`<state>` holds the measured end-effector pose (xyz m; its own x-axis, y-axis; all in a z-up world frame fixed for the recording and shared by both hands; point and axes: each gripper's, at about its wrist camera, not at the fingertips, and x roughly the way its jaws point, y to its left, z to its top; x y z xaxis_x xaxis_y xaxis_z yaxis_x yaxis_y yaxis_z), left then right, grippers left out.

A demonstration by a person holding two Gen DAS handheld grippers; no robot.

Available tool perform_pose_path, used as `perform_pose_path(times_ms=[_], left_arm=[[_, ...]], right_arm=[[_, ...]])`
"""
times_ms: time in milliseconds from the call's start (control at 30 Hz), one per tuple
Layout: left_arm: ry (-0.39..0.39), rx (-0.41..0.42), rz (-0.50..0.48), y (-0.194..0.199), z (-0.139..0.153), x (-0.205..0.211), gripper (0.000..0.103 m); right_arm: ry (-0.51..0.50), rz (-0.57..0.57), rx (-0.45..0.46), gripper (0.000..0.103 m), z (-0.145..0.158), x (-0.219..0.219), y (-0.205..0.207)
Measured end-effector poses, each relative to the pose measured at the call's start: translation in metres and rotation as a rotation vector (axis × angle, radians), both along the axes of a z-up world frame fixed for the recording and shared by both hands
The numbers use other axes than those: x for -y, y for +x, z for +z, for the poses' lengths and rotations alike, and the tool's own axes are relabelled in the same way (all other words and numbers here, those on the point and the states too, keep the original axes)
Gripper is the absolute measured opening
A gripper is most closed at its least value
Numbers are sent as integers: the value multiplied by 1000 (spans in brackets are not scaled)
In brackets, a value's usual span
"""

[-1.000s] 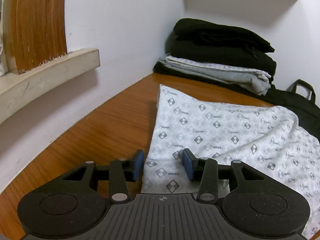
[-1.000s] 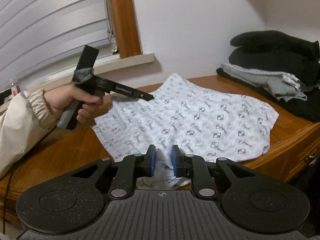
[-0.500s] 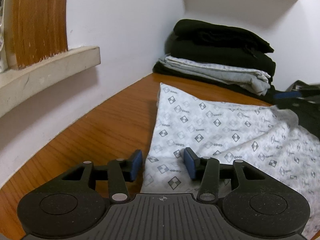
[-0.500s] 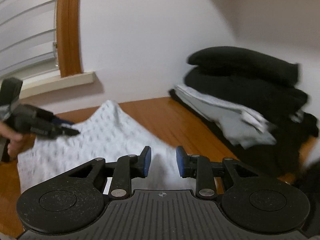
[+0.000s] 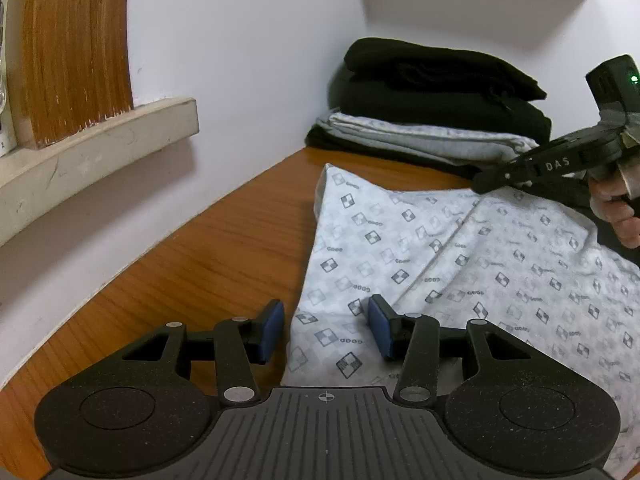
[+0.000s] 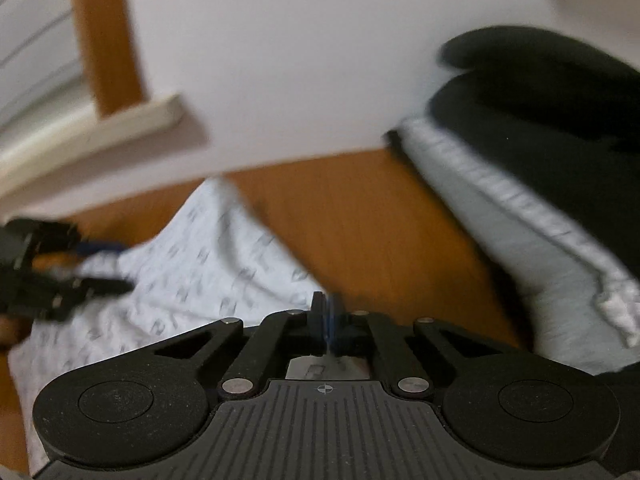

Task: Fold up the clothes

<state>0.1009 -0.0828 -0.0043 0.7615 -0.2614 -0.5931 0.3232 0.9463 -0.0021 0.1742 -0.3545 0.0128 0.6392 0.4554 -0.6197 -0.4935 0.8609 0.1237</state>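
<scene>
Left wrist view: the left gripper (image 5: 326, 328) hovers with jaws apart over the near left edge of the patterned white garment (image 5: 460, 264), spread on the wooden table (image 5: 192, 264). The right gripper (image 6: 328, 320) has just snapped closed, nothing visibly between its pads, near the folded pile (image 5: 432, 112) at the far right.

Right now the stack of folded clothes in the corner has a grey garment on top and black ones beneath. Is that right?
No. In the left wrist view the stack of folded clothes has black garments on top; the grey garment lies beneath them.
</scene>
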Motion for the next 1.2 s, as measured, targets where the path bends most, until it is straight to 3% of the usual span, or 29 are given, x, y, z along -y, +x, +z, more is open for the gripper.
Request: perform_pose_path(times_ms=[100, 133, 200, 400, 533, 733, 833, 1067, 1200], left_arm=[[-11, -5, 1, 1, -1, -2, 52], [-11, -4, 3, 1, -1, -2, 52], [-10, 10, -1, -1, 5, 1, 52], [-46, 69, -54, -7, 38, 25, 48], [-26, 44, -111, 22, 45, 64, 42], [84, -40, -73, 86, 15, 86, 34], [71, -33, -16, 100, 5, 71, 33], [138, -9, 5, 99, 3, 77, 35], [138, -7, 20, 95, 11, 78, 37]], right_arm=[[-65, -117, 96, 4, 0, 7, -5], [-40, -118, 107, 7, 2, 14, -9], [25, -96, 113, 7, 8, 28, -19], [76, -13, 117, 10, -1, 58, -75], [88, 25, 125, 10, -18, 68, -97], [116, -2, 136, 15, -28, 82, -101], [97, 0, 173, 15, -34, 79, -108], [132, -70, 226, 19, -34, 93, -122], [196, -19, 247, 19, -31, 87, -135]])
